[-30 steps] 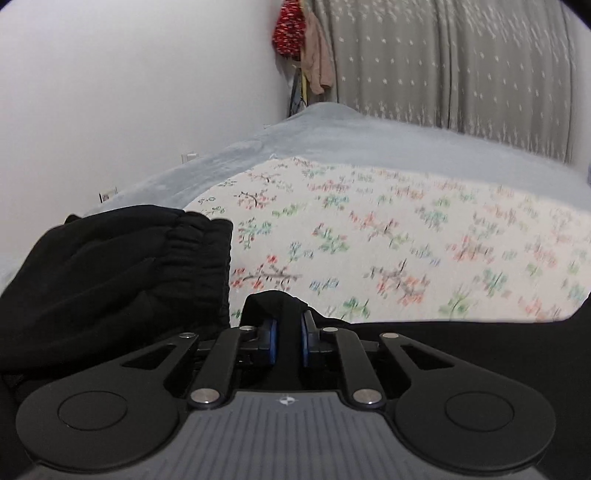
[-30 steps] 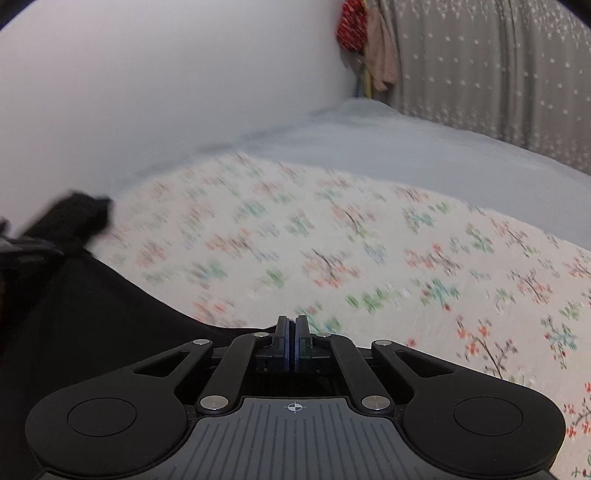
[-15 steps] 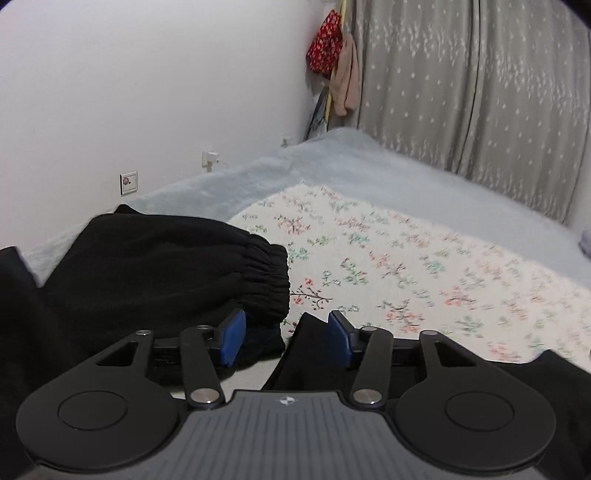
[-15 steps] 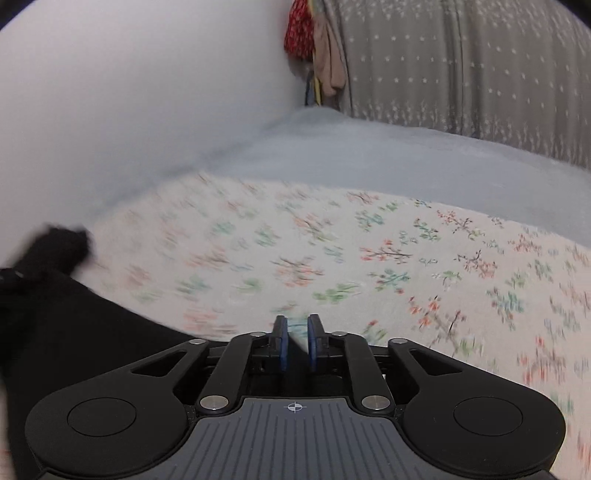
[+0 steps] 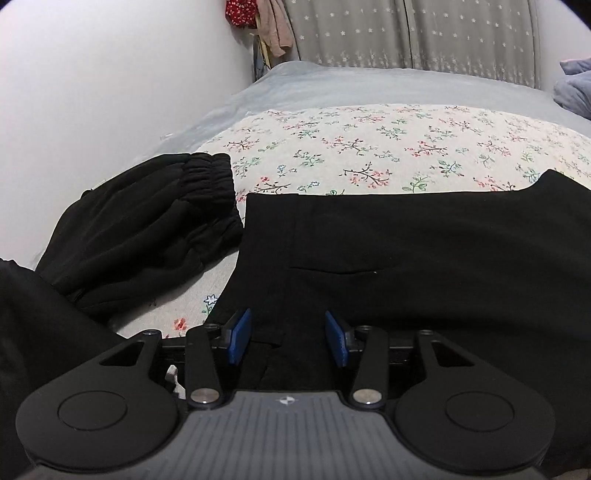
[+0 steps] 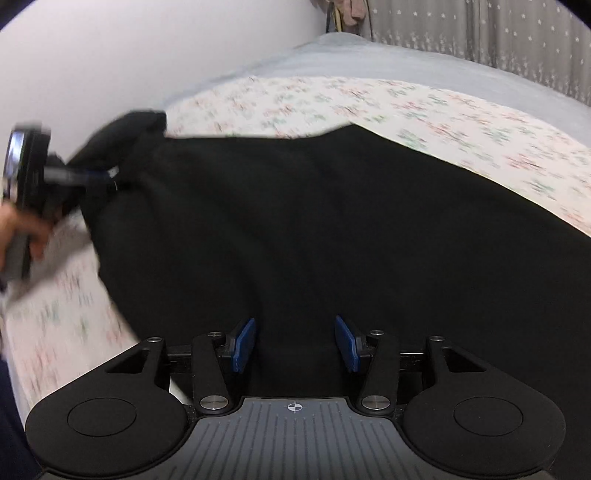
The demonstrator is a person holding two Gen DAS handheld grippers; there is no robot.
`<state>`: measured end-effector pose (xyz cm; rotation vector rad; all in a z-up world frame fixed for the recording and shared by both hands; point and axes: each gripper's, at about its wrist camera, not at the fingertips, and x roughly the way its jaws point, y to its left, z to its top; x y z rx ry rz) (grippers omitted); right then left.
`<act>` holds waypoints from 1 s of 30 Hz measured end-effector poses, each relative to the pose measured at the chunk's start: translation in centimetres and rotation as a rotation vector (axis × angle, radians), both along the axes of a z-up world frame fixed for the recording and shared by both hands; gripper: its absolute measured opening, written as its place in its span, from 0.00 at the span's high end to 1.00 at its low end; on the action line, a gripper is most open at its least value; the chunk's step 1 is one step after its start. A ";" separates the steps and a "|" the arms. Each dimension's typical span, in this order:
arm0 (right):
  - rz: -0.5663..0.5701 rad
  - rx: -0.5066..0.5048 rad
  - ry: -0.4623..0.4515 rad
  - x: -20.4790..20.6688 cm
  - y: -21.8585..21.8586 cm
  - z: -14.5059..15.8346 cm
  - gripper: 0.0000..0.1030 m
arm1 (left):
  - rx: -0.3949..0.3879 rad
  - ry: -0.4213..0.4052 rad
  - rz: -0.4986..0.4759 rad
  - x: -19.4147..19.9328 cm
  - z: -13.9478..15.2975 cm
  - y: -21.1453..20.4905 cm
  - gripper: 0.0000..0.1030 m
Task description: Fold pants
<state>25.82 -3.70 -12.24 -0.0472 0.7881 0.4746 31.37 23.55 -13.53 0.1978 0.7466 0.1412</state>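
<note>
Black pants [image 5: 424, 258] lie flat on the floral sheet [image 5: 369, 147], folded edge to the left, a pocket slit showing. My left gripper [image 5: 288, 341] is open, its blue pads [image 5: 238, 341] just above the near part of the pants, holding nothing. In the right wrist view the same pants [image 6: 332, 229] fill the middle. My right gripper [image 6: 295, 343] is open above the black cloth. The left gripper [image 6: 33, 184] shows at the far left of that view, at the pants' left edge.
A second black garment with an elastic waistband [image 5: 155, 221] lies bunched to the left of the pants. A white wall [image 5: 92, 92] runs along the left. Grey curtains [image 5: 406, 33] hang at the back. A grey-blue blanket [image 5: 369, 85] covers the far bed.
Both grippers were shut on the black cloth a second ago; both have opened and let go. The pants now lie flat on the sheet, and both grippers have drawn back.
</note>
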 end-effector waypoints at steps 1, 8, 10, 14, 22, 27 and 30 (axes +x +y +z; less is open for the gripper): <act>-0.012 -0.002 0.000 -0.7 -0.8 -0.2 0.54 | 0.014 -0.001 -0.008 -0.1 -0.1 0.0 0.30; -0.156 0.124 0.053 -6.2 -10.5 -1.3 0.61 | 0.021 0.026 0.004 0.0 0.5 0.1 0.30; -0.223 0.226 0.097 -7.2 -14.5 -1.6 0.63 | 0.070 0.022 0.050 0.2 0.5 0.1 0.30; -0.377 0.308 0.119 -9.2 -21.0 -1.3 0.57 | 0.008 0.027 0.114 -0.6 2.3 1.1 0.31; -0.594 0.364 0.067 -8.9 -27.5 0.9 0.34 | -0.188 -0.051 -0.072 -4.1 9.3 -5.9 0.31; -0.543 0.233 0.128 -5.6 -27.4 -0.1 0.36 | -0.242 -0.019 -0.262 -5.1 9.7 -17.0 0.28; -0.524 0.187 0.133 -5.7 -27.7 -1.3 0.36 | -0.210 0.037 -0.375 -5.6 6.9 -24.1 0.28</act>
